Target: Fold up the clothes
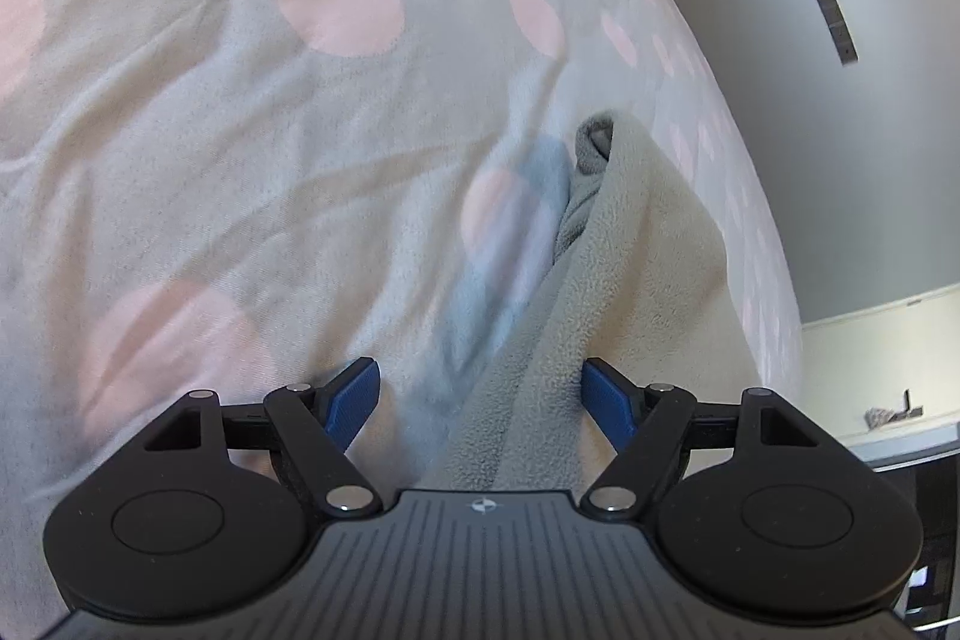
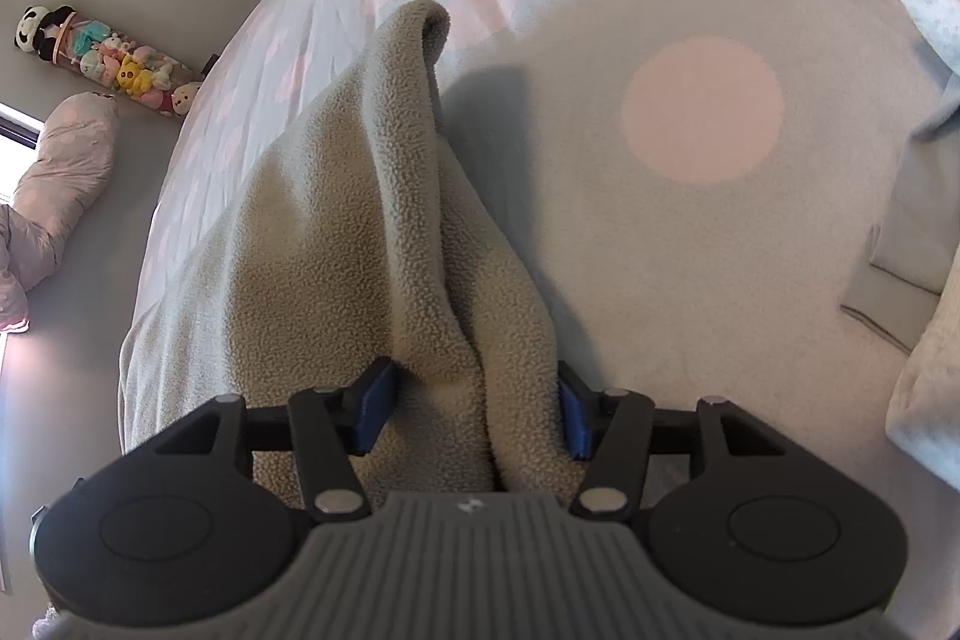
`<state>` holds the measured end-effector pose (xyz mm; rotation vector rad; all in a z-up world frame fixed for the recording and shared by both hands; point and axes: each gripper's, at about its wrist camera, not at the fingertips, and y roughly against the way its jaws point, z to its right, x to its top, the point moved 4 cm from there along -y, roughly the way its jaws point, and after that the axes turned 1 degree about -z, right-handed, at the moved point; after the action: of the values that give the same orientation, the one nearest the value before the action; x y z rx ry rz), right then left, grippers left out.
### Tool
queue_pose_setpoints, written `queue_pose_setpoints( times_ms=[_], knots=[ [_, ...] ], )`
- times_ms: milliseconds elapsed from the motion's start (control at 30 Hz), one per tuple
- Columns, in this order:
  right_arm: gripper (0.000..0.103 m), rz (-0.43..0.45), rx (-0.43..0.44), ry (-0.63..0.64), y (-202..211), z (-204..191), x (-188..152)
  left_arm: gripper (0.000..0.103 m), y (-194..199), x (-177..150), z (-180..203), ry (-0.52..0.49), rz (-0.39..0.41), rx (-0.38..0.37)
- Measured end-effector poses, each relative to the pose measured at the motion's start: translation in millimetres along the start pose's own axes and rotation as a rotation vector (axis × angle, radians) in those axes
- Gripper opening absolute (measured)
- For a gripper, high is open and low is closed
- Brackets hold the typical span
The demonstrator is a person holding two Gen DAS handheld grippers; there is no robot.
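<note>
Two fleece (image 2: 384, 196) folds, bed edge (image 2: 180, 142) near

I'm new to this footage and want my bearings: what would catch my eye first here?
A bunched grey fleece garment fills the middle of the right wrist view, running up from between the fingers of the right gripper. It lies on a pale bedspread printed with big pink dots. In the far left corner, against the wall, stands a clear tube of small plush toys topped by a panda.
</note>
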<state>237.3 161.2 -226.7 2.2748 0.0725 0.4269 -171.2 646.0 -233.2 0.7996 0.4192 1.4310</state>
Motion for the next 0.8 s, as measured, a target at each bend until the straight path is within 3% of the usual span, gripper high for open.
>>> queue_pose_setpoints(
  times_ms=[333, 500, 800],
  knots=[
    [0.062, -0.001, -0.031, 0.007, -4, -2, 3, 0.072, -26, 2, 8, -0.059, -0.099, -0.08],
    [0.064, -0.002, -0.041, -0.004, -4, -2, 4, 0.065, -32, 3, 7, -0.061, -0.113, -0.093],
    [0.067, -0.007, -0.007, -0.063, -2, 8, 5, 0.041, -40, 2, 11, -0.024, -0.155, -0.146]
  ],
)
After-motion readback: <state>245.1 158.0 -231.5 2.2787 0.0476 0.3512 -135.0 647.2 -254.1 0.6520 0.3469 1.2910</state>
